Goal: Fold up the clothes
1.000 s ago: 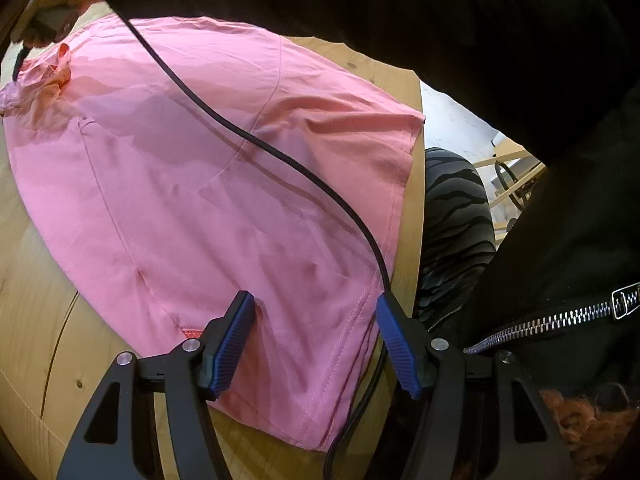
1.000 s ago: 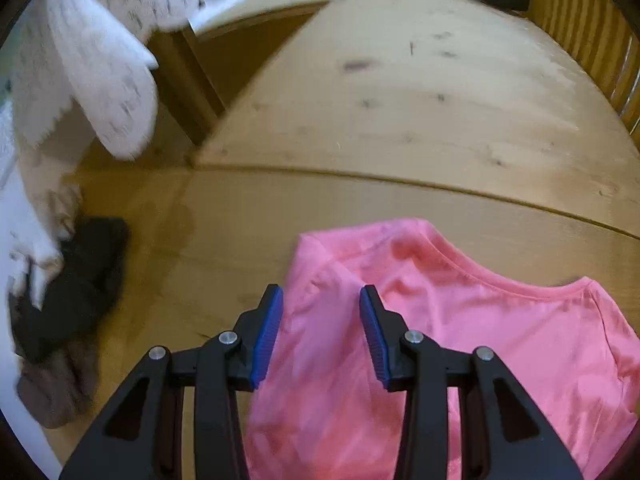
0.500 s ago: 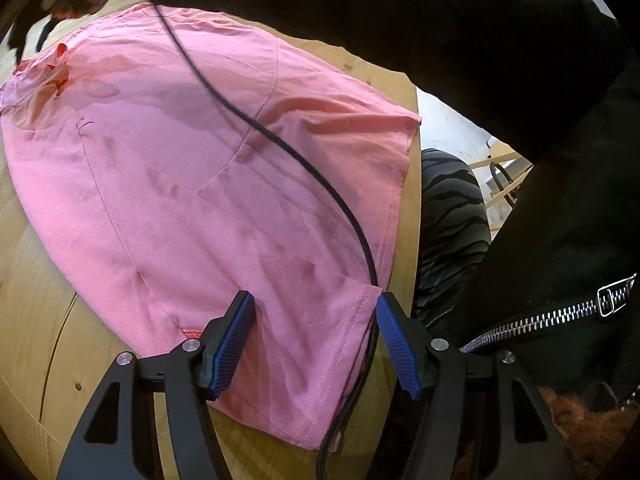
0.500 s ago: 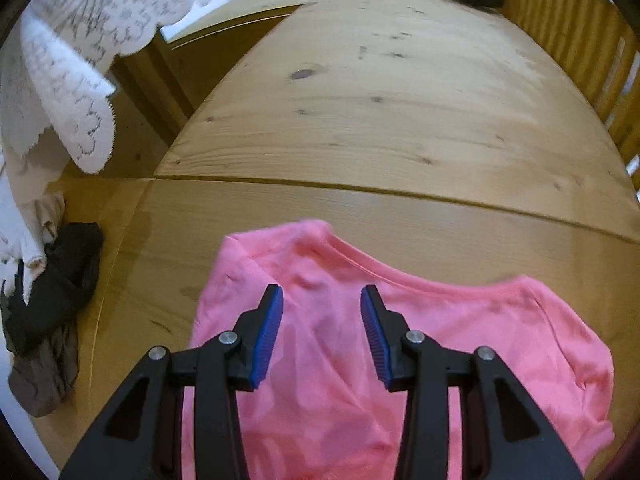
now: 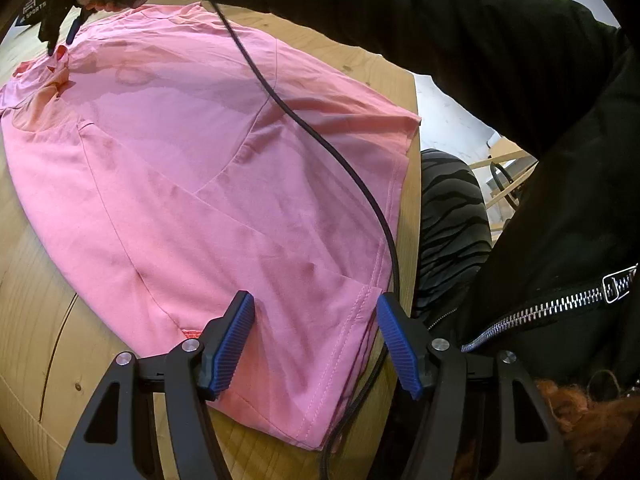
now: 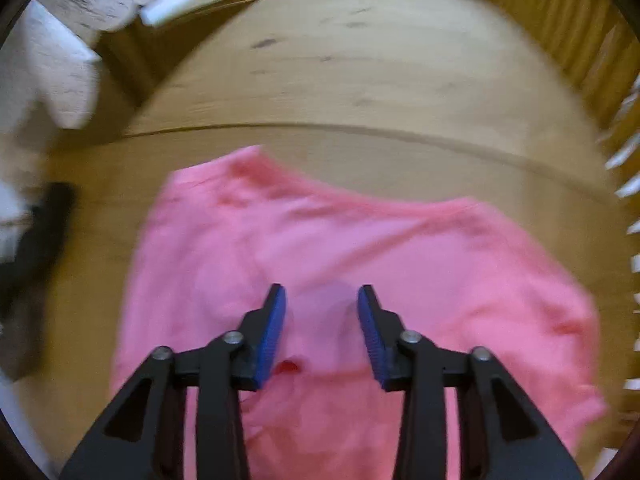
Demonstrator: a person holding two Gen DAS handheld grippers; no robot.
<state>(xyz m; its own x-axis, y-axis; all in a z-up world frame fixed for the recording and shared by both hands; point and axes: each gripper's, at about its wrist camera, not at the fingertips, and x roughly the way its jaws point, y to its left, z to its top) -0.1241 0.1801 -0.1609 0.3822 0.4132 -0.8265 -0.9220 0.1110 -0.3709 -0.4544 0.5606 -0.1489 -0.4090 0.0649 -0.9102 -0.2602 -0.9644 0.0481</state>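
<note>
The pink shirt (image 5: 208, 184) lies spread flat on the wooden table (image 5: 36, 344), its hem corner at about five o'clock in my left camera, right at the table's near edge. My left gripper (image 5: 316, 340) hovers over that corner with its blue pads spread wide; fabric shows between them, but neither pad presses on it. A black cable (image 5: 340, 160) trails across the shirt from twelve o'clock down past the right-hand pad. The person's black sleeve (image 5: 440, 20) reaches over the top of the view, and a striped trouser leg (image 5: 452, 224) shows at three o'clock beyond the table edge.

In my right camera, which is blurred, the shirt's neckline end (image 6: 320, 196) sits in the middle of the table, bare wood beyond it toward twelve o'clock. My right gripper (image 6: 322, 328) is above the fabric near the collar, its jaws closing with pink cloth seen between them; the pads stand apart and pinch nothing. Dark clothing (image 6: 40, 232) lies at nine o'clock, white lace cloth (image 6: 60, 60) at ten.
</note>
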